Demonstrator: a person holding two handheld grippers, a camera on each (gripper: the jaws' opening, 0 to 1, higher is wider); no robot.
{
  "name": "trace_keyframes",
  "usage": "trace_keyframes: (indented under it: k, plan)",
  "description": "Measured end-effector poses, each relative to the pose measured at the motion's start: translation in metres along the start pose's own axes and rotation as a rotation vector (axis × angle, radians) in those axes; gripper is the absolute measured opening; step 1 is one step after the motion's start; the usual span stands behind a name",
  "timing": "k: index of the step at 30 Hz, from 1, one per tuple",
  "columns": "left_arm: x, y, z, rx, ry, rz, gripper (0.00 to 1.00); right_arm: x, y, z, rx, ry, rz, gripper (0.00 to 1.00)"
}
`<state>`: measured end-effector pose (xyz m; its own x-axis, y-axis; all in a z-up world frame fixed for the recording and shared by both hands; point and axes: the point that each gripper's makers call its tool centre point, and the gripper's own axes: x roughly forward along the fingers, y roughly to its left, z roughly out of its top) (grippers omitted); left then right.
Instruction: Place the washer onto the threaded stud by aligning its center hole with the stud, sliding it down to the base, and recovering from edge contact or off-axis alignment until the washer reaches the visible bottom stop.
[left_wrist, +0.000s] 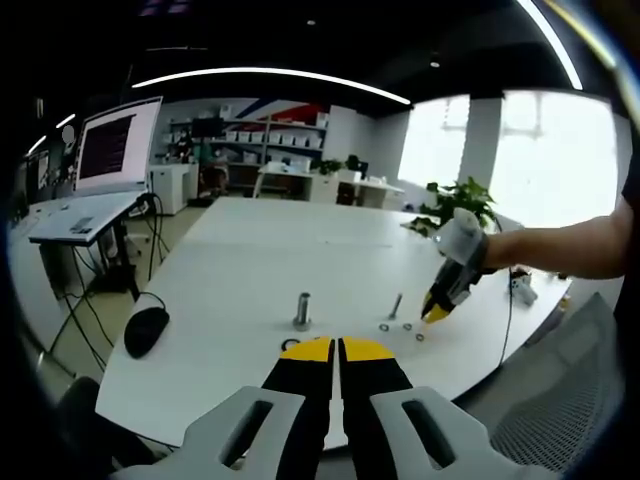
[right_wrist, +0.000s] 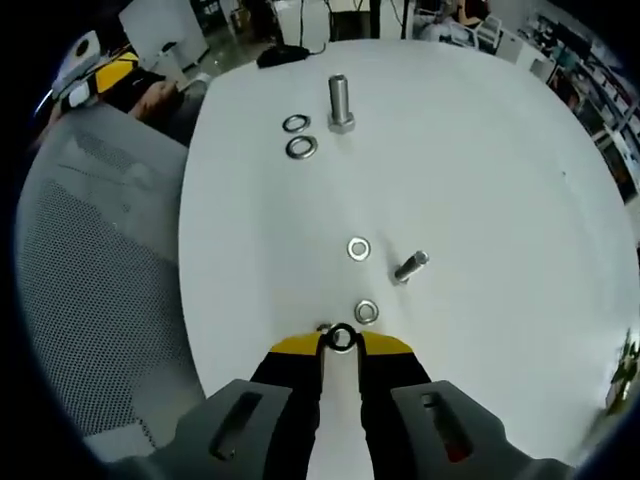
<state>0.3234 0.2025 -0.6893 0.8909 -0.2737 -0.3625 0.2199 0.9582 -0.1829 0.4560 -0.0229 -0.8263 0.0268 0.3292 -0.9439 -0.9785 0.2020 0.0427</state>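
A small threaded stud (right_wrist: 411, 266) stands on the white table (right_wrist: 480, 180), with one washer (right_wrist: 358, 248) beside it and another washer (right_wrist: 366, 311) nearer me. My right gripper (right_wrist: 340, 343) is shut on a dark-looking washer (right_wrist: 341, 338) held between its yellow tips, just short of the stud. In the left gripper view the right gripper (left_wrist: 437, 312) hovers low beside the small stud (left_wrist: 396, 306), over loose washers (left_wrist: 385, 326). My left gripper (left_wrist: 336, 352) is shut with nothing in it, near the table's edge in front of a large upright bolt (left_wrist: 302, 310).
Two more washers (right_wrist: 298, 136) lie next to the large bolt (right_wrist: 340, 103). A black mouse (left_wrist: 145, 330) sits at the table's left end. A grey mesh chair (right_wrist: 100, 280) stands against the near edge. A person's forearm (left_wrist: 570, 245) reaches in from the right. A laptop (left_wrist: 115, 145) stands on a side stand.
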Motion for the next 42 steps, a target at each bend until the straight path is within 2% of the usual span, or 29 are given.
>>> trace_keyframes:
  k: [8,16,28,42]
  plan:
    - [0.0,0.0,0.001,-0.001,-0.005,0.0,0.0,-0.016,-0.006,0.014,-0.033,-0.011,-0.009,0.15]
    - [0.0,0.0,0.001,-0.001,-0.007,0.0,0.0,-0.025,-0.01,0.018,-0.088,0.017,-0.004,0.15]
    - [-0.001,0.0,0.001,-0.002,-0.009,0.0,0.0,-0.037,-0.021,0.03,-0.156,0.021,-0.019,0.15]
    - [0.0,0.0,0.001,-0.004,-0.011,0.001,0.0,-0.028,-0.031,0.041,-0.155,0.008,-0.058,0.15]
